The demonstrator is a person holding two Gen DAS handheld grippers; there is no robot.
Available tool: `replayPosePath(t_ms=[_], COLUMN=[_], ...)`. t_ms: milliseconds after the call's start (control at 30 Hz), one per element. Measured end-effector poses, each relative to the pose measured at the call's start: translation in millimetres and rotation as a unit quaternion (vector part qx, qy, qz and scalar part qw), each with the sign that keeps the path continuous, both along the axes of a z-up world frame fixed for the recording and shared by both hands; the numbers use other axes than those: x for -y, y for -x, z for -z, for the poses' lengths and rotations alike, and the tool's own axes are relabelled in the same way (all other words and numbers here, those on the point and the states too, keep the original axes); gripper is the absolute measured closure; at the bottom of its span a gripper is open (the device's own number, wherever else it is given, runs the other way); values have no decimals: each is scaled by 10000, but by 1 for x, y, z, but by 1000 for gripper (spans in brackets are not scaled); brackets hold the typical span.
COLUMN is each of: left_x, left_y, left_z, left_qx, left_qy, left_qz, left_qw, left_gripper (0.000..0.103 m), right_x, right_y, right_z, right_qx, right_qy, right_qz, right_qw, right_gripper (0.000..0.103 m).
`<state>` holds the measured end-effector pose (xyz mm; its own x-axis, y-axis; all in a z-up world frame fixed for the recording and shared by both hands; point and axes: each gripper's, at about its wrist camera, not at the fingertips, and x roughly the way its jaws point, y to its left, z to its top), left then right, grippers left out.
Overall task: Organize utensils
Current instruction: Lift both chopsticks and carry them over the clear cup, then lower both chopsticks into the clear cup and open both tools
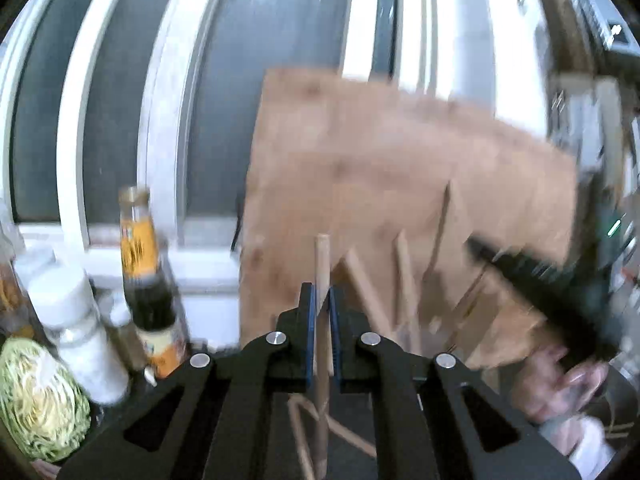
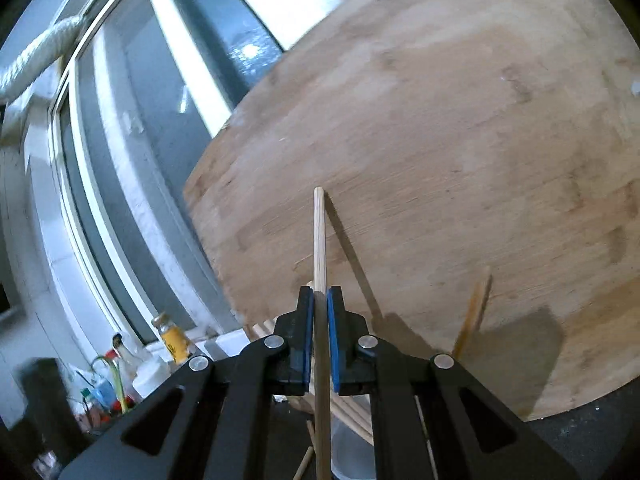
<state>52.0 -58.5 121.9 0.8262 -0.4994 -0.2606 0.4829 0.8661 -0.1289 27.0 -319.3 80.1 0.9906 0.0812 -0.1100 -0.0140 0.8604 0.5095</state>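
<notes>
My left gripper [image 1: 321, 296] is shut on a wooden chopstick [image 1: 322, 264] that stands nearly upright between its blue pads, its blunt end above them. More chopsticks [image 1: 404, 280] lean behind it against a wooden cutting board [image 1: 380, 168]; others lie on the dark counter below. My right gripper [image 2: 320, 300] is shut on another chopstick [image 2: 319, 236], also upright, in front of the same cutting board [image 2: 440, 160]. At the right of the left wrist view, blurred, is the other black gripper [image 1: 552, 292] with a hand [image 1: 560, 388] under it.
A dark sauce bottle [image 1: 146, 280], a white shaker [image 1: 80, 332] and a cut cabbage [image 1: 38, 396] crowd the left of the counter. A window [image 1: 120, 100] runs behind. Loose chopsticks [image 2: 352, 412] and one leaning stick [image 2: 474, 312] sit below the right gripper, bottles [image 2: 172, 340] to its left.
</notes>
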Motion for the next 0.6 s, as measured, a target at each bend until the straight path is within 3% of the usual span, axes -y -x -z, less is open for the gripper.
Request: replayPosePath(t_ms=[233, 333, 600], left_x=[20, 37, 79], left_y=[36, 34, 11], left_z=[-68, -79, -62], left_qx=[748, 711, 556], left_qy=[446, 483, 327], left_qz=[378, 719, 540], left_qw=[9955, 9937, 9965], left_gripper=[97, 97, 97], right_x=[20, 28, 44], right_y=[-3, -7, -9], right_z=[0, 1, 6], right_qx=[-20, -22, -92], right_qy=[-208, -331, -553], right_qz=[-74, -63, 120], right_qw=[9998, 9994, 9984], right_gripper=[95, 95, 95])
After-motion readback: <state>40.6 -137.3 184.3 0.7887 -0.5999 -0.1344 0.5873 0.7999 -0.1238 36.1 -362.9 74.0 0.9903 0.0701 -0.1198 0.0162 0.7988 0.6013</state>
